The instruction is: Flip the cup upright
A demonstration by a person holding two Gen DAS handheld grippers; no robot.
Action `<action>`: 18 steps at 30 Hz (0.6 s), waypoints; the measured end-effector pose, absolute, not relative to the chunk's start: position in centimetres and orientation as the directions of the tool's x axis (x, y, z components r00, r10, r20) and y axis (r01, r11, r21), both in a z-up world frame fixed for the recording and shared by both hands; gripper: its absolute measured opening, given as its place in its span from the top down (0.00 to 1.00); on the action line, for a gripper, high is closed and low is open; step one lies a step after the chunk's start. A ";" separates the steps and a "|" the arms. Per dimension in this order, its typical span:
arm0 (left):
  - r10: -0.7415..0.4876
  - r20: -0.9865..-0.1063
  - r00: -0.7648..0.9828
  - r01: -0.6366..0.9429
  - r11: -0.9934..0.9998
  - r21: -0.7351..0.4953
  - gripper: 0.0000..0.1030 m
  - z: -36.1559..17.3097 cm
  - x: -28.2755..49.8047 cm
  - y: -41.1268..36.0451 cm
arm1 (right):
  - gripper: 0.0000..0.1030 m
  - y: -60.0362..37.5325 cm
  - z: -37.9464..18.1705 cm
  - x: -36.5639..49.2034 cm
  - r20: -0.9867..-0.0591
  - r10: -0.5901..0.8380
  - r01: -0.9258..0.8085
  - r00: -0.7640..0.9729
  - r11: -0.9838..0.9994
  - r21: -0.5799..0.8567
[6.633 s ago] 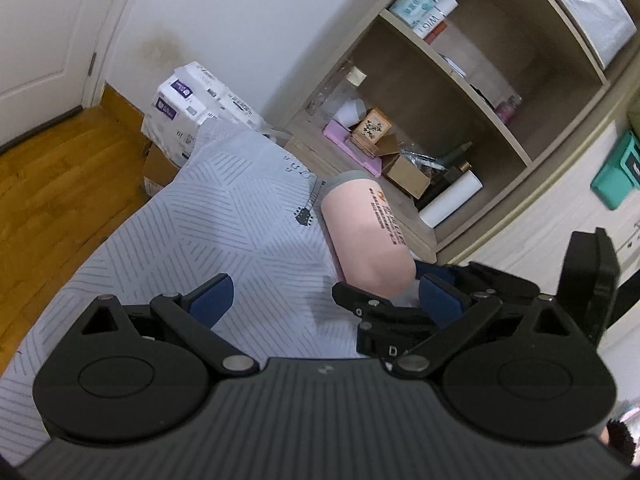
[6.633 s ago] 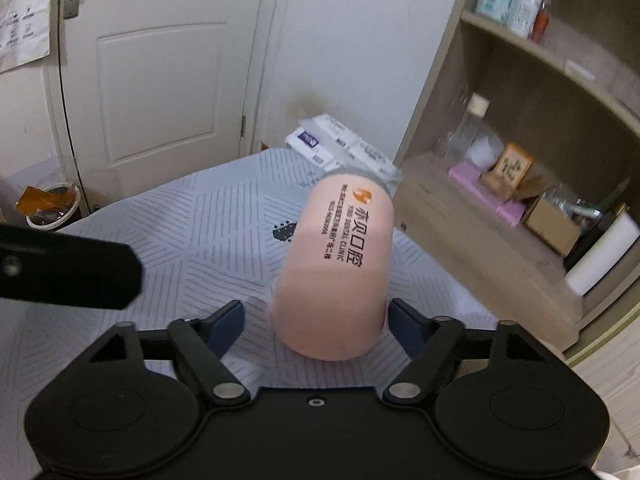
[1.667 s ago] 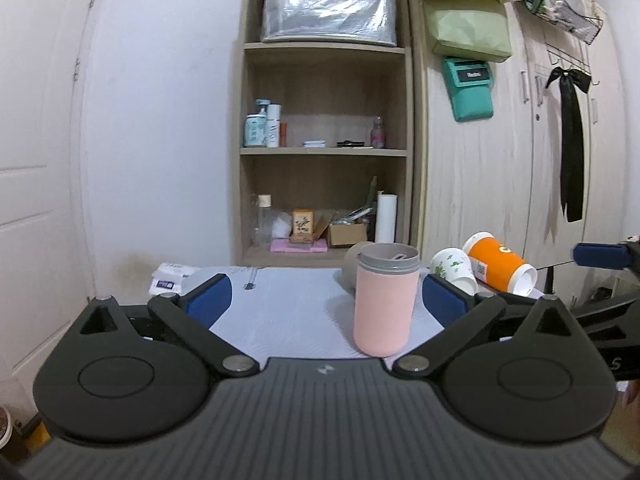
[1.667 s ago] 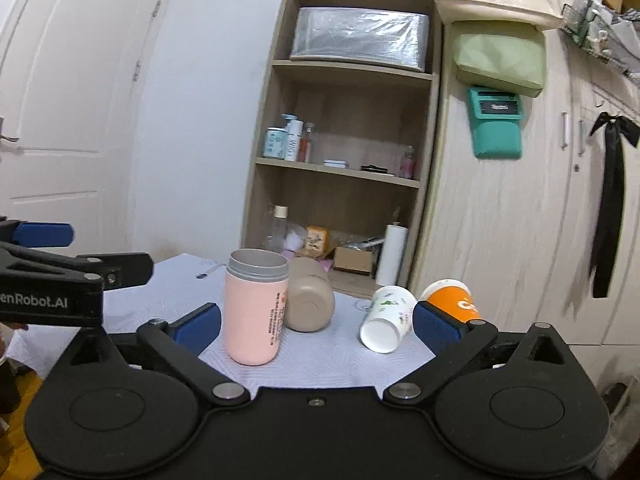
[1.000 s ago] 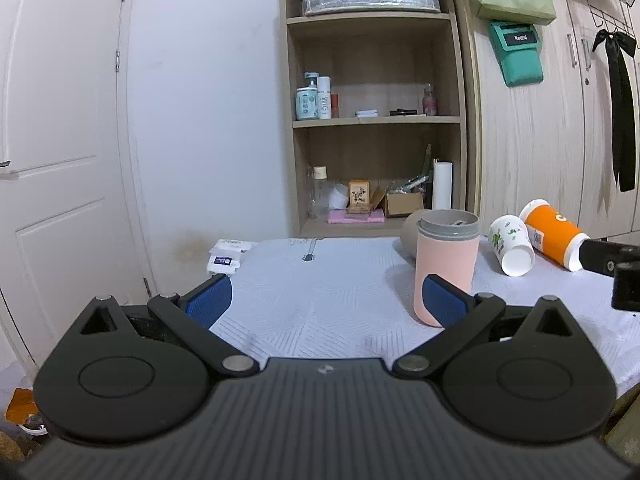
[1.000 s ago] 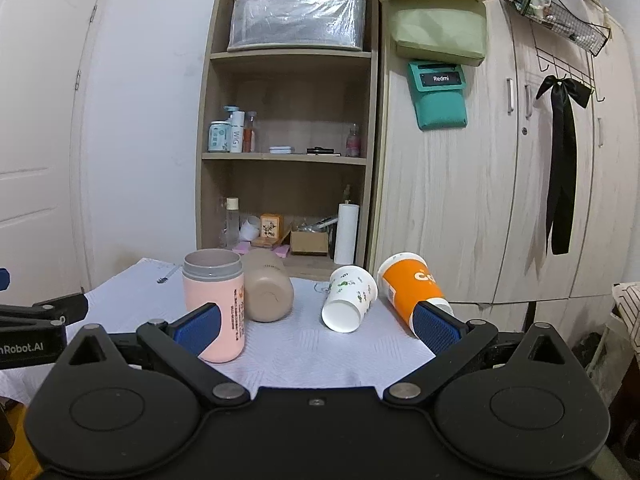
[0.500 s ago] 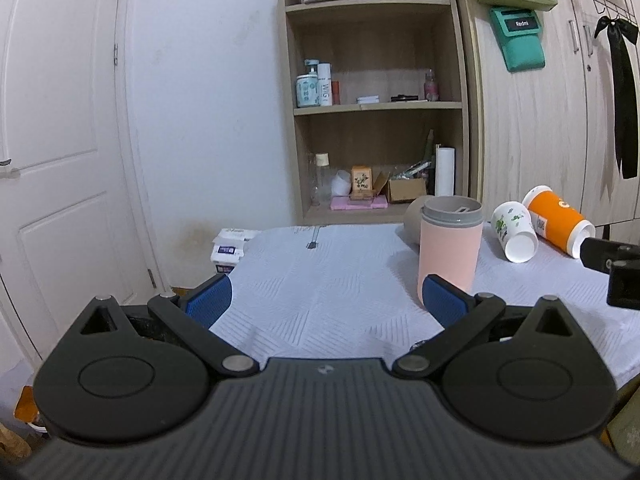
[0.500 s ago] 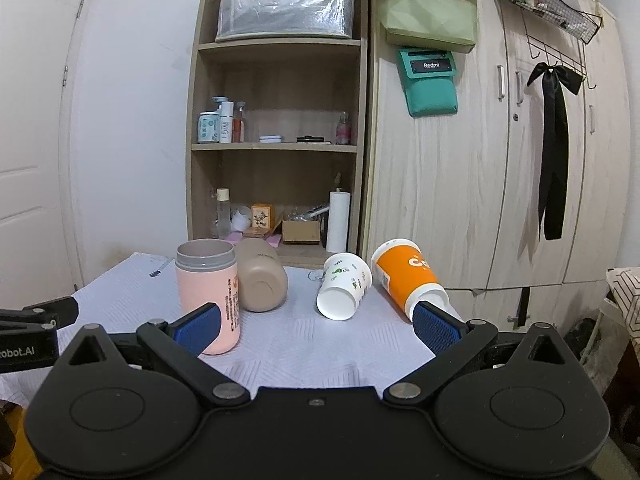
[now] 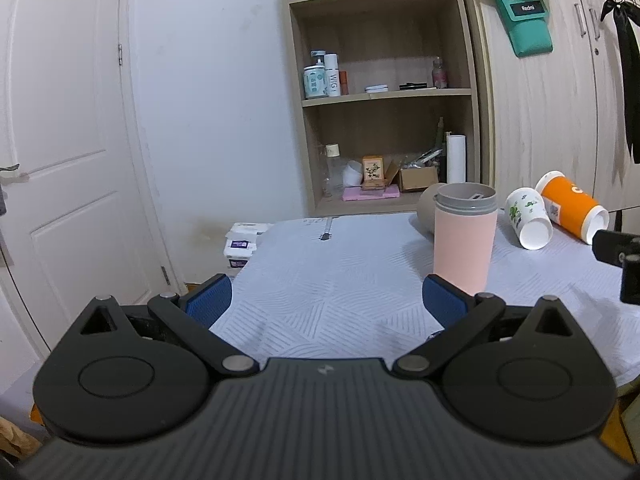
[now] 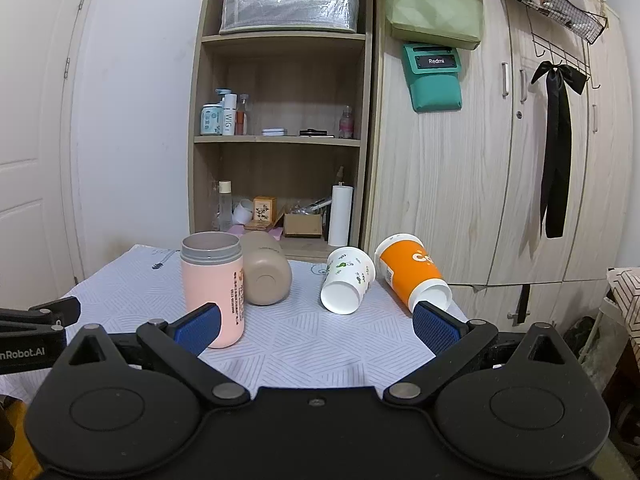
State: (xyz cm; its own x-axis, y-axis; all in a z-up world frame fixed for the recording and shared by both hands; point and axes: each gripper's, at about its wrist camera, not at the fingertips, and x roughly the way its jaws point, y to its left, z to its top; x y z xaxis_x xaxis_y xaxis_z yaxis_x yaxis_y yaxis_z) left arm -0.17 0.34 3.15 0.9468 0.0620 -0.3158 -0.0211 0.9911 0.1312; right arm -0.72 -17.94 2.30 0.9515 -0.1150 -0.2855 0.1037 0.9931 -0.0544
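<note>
Since a few seconds back we've gone from tipping the pink cup over between our right gripper's pads to having it parked upright on the cloth-covered table, and both grippers have backed off to the near edge.

So we're looking at a matte salmon-pink cylinder with a grey collar around the open mouth, which faces up. From the right wrist view we can see a column of small orange and dark print running down its right side; it's too small for us to read, probably a logo plus text. From the left wrist view the pink cup shows its plain side, with a little rectangular shape just visible inside the rim.

It sits toward the left half of the table. Just behind it, touching or nearly so, a tan cup lies on its side with its base toward us. Further right, a white floral paper cup and an orange paper cup also lie tipped over.

Our right gripper has its jaws spread wide with nothing between them, the left pad overlapping the pink cup's lower edge in view only. Our left gripper is equally released and empty, hovering over the cloth.
</note>
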 end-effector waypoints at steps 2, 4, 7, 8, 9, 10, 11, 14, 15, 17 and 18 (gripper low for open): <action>0.063 -0.316 0.947 -0.021 0.991 0.134 0.00 3.1 -0.2 0.3 | 0.00 -18.0 2.3 -0.7 -0.286 -0.116 0.105 0.951 0.993 -0.054; 0.058 -0.318 0.946 -0.015 0.990 0.138 0.00 3.1 -0.2 0.2 | 0.00 -18.0 2.3 -0.7 -0.287 -0.118 0.107 0.951 0.993 -0.053; 0.060 -0.317 0.947 -0.013 0.989 0.148 0.00 3.1 -0.3 0.0 | 0.00 -18.1 2.3 -0.7 -0.289 -0.121 0.110 0.950 0.993 -0.052; 0.062 -0.315 0.947 -0.013 0.988 0.154 0.00 3.1 -0.4 0.0 | 0.00 -18.1 2.2 -0.7 -0.290 -0.121 0.111 0.949 0.992 -0.053; 0.064 -0.314 0.947 -0.015 0.987 0.158 0.00 3.1 -0.4 -0.1 | 0.00 -18.1 2.2 -0.7 -0.289 -0.122 0.111 0.949 0.992 -0.054; 0.069 -0.313 0.947 -0.018 0.986 0.164 0.00 3.1 -0.4 -0.2 | 0.00 -18.1 2.2 -0.8 -0.290 -0.122 0.111 0.949 0.992 -0.055; 0.072 -0.313 0.947 -0.019 0.985 0.169 0.00 3.1 -0.4 -0.1 | 0.00 -18.1 2.2 -0.8 -0.290 -0.123 0.112 0.949 0.992 -0.056; 0.081 -0.313 0.946 -0.024 0.983 0.181 0.00 3.1 -0.4 -0.3 | 0.00 -18.1 2.2 -0.8 -0.292 -0.124 0.112 0.948 0.992 -0.058; 0.081 -0.313 0.946 -0.024 0.983 0.183 0.00 3.1 -0.4 -0.3 | 0.00 -18.1 2.2 -0.8 -0.293 -0.124 0.112 0.948 0.992 -0.060; 0.080 -0.318 0.945 -0.022 0.983 0.182 0.00 3.1 -0.4 -0.3 | 0.00 -18.1 2.2 -0.8 -0.295 -0.127 0.114 0.947 0.992 -0.061; 0.079 -0.320 0.944 -0.021 0.983 0.180 0.00 3.1 -0.3 -0.3 | 0.00 -18.1 2.2 -0.8 -0.296 -0.128 0.114 0.947 0.992 -0.061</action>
State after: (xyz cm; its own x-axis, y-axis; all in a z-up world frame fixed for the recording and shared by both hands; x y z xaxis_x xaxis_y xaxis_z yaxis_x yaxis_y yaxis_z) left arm -0.34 -0.26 3.11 0.9440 0.0786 -0.3205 -0.0208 0.9835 0.1799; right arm -0.84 -18.10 2.17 0.9467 -0.1276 -0.2959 0.1145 0.9915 -0.0613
